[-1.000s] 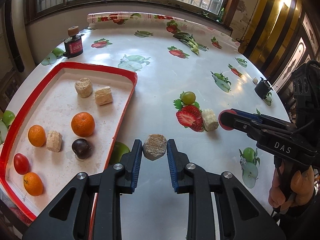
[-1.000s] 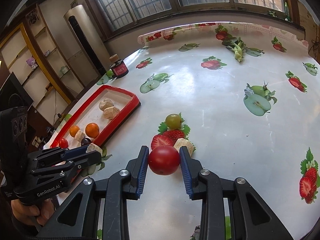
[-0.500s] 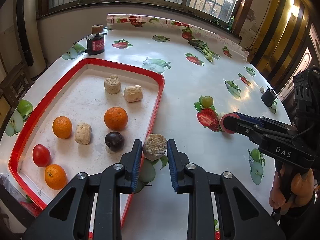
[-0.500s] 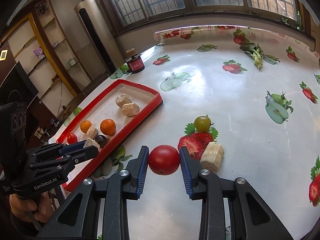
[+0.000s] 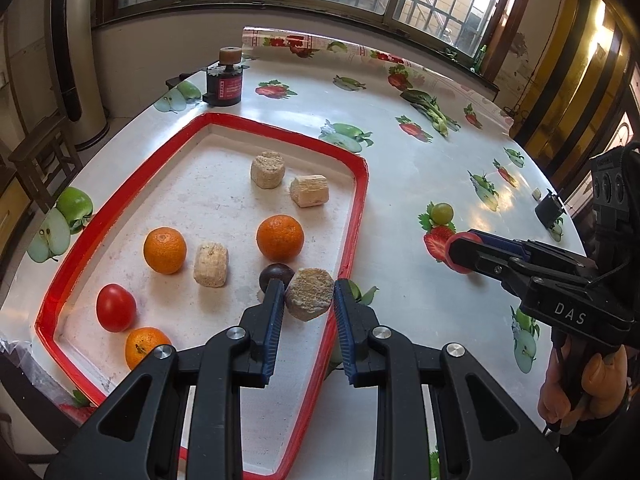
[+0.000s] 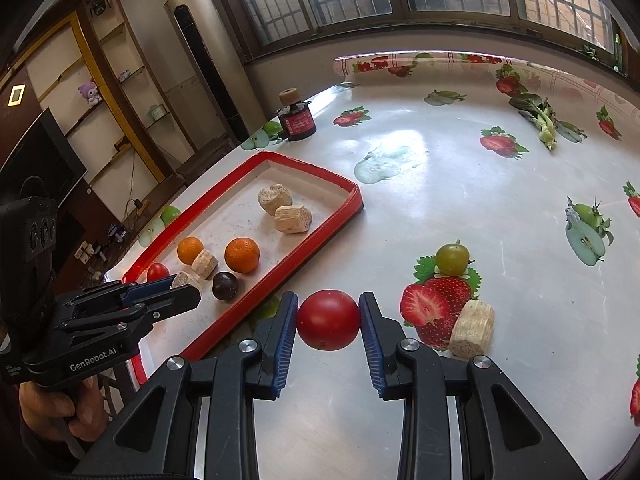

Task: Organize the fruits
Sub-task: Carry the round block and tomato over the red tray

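My left gripper [image 5: 309,296] is shut on a tan sugarcane chunk [image 5: 310,293] and holds it above the right edge of the red-rimmed tray [image 5: 362,184]. The tray holds three oranges [image 5: 280,238], a red tomato [image 5: 116,307], a dark plum [image 5: 274,274] and three more tan chunks [image 5: 211,264]. My right gripper [image 6: 329,320] is shut on a red tomato [image 6: 328,319], held above the table just right of the tray [image 6: 320,224]. A green grape-like fruit [image 6: 452,259] and a tan chunk [image 6: 472,334] lie on the table.
A dark jar with a cork top [image 5: 225,78] stands past the tray's far corner. A small black object [image 5: 548,210] sits near the table's right edge. The tablecloth [image 6: 480,208] carries printed strawberries and apples. A wooden stool [image 5: 38,160] stands left of the table.
My left gripper has carried the tan chunk left, from over the table to over the tray's right edge. My right gripper has lifted the tomato and moved it towards the tray.
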`<state>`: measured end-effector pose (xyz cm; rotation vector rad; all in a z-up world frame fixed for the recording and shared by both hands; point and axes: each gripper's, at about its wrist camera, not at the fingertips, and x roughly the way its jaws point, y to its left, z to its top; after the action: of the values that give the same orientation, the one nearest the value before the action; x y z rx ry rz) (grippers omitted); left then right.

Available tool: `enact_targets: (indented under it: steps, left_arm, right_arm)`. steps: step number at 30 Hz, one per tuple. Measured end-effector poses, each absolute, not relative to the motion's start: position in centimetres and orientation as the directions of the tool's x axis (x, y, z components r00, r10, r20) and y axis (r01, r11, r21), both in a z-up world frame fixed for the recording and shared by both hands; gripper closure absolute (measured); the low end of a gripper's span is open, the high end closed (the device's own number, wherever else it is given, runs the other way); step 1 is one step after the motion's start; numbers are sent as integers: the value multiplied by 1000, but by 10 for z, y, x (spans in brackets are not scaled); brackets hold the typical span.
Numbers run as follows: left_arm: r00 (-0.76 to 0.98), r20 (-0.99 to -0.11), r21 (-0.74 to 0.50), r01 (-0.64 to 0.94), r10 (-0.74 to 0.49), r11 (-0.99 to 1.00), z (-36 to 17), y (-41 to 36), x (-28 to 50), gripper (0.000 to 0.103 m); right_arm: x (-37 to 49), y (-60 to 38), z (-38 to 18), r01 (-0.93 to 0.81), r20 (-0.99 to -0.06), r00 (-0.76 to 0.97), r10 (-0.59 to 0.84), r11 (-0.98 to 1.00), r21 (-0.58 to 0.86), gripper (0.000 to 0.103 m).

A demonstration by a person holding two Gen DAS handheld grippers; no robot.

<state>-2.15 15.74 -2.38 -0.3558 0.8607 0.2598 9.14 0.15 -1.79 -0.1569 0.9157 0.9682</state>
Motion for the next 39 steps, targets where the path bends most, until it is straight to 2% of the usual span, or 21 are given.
enact_targets:
  steps: [22,39]
  left_arm:
    - [610,-782,-198,-438,129,877,-24,211,-18,80]
    - [589,-794,-197,-479,148,855,-26,260,17,80]
  right_arm:
    - [100,58,-18,-807,-732,190,654,529,263,71]
    - [137,126,-27,-817,-750,182,636,522,245,71]
